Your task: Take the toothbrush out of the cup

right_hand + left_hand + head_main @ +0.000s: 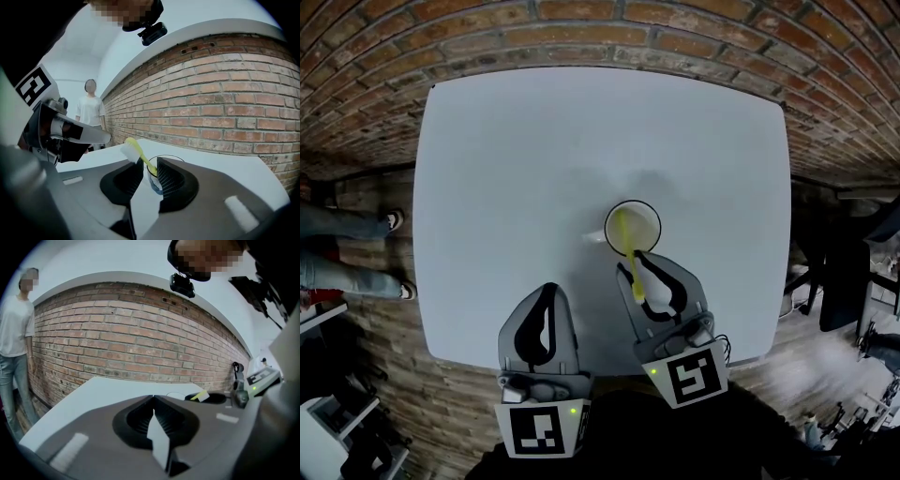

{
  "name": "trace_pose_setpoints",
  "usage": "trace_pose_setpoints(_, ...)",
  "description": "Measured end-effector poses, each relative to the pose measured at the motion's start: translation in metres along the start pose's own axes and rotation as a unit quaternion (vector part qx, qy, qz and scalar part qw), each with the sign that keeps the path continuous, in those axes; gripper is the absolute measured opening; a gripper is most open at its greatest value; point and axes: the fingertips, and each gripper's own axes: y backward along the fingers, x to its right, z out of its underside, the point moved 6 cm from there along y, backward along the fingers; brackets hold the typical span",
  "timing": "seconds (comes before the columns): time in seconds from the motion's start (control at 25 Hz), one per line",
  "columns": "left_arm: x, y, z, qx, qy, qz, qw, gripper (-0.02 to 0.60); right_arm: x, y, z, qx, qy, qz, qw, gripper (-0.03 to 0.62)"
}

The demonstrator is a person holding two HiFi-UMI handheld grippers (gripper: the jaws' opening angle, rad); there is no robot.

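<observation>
Yellow toothbrush leans between the right gripper's half-spread jaws, not yet pinched — a skewed squeeze could topple the cup; the left gripper, jaws pressed together, steadies nothing.

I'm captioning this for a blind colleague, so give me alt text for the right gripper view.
The right gripper, jaws apart, straddles a yellow toothbrush leaning out of a cup on a white table; brick wall behind.

Yellow toothbrush, white cup, red brick wall
</observation>
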Motion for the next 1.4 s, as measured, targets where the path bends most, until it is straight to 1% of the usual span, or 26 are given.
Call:
trace_pose_setpoints(0.04,-0.001,-0.001,-0.001,0.002,-0.001,0.0,1.0,0.008,0.0,-0.001,0.0,0.0,0.0,0.001,1.0,0.081)
trace_pose_setpoints(0.2,-0.002,-0.006,-0.013,0.047,-0.007,0.005,0.9988,0.008,0.0,-0.003,-0.002,-0.001,0.004,0.001,1.0,0.081)
trace_pose_setpoints(0.24,-0.002,-0.007,-0.015,0.052,-0.008,0.007,0.9986,0.008,0.0,-0.003,-0.003,-0.001,0.005,0.002,1.0,0.08)
trace_pose_setpoints(0.36,-0.004,-0.005,-0.005,0.012,-0.001,0.002,0.9999,0.008,0.0,-0.004,-0.005,0.003,0.012,0.005,1.0,0.069)
trace_pose_setpoints(0.48,-0.005,-0.007,-0.013,0.039,-0.005,0.002,0.9992,0.008,0.002,-0.005,-0.009,0.011,0.013,0.011,1.0,0.048)
trace_pose_setpoints(0.52,-0.005,-0.007,-0.014,0.042,-0.006,0.002,0.9991,0.008,0.003,-0.005,-0.01,0.013,0.013,0.013,1.0,0.043)
trace_pose_setpoints(0.56,-0.006,-0.007,-0.012,0.036,-0.004,0.001,0.9994,0.008,0.004,-0.006,-0.011,0.013,0.014,0.014,1.0,0.035)
trace_pose_setpoints(0.64,-0.006,-0.005,-0.007,0.01,0.0,-0.002,0.9999,0.008,0.006,-0.007,-0.012,0.012,0.014,0.013,1.0,0.035)
trace_pose_setpoints(0.68,-0.007,-0.005,-0.008,0.01,0.0,-0.002,0.9999,0.008,0.006,-0.007,-0.013,0.012,0.013,0.013,1.0,0.035)
trace_pose_setpoints(0.76,-0.008,-0.006,-0.014,0.027,-0.002,-0.002,0.9996,0.008,0.006,-0.009,-0.016,0.015,0.015,0.01,1.0,0.034)
trace_pose_setpoints(0.92,-0.011,-0.007,-0.014,0.011,0.0,-0.007,0.9999,0.008,0.006,-0.015,-0.021,0.018,0.018,0.004,1.0,0.031)
trace_pose_setpoints(1.16,-0.015,-0.011,-0.021,0.017,0.0,-0.011,0.9998,0.008,0.011,-0.024,-0.029,0.019,0.022,0.002,1.0,0.023)
trace_pose_setpoints(1.4,-0.014,-0.015,-0.027,0.026,0.0,-0.006,0.9997,0.008,0.015,-0.029,-0.036,0.026,0.024,0.0,0.999,0.02)
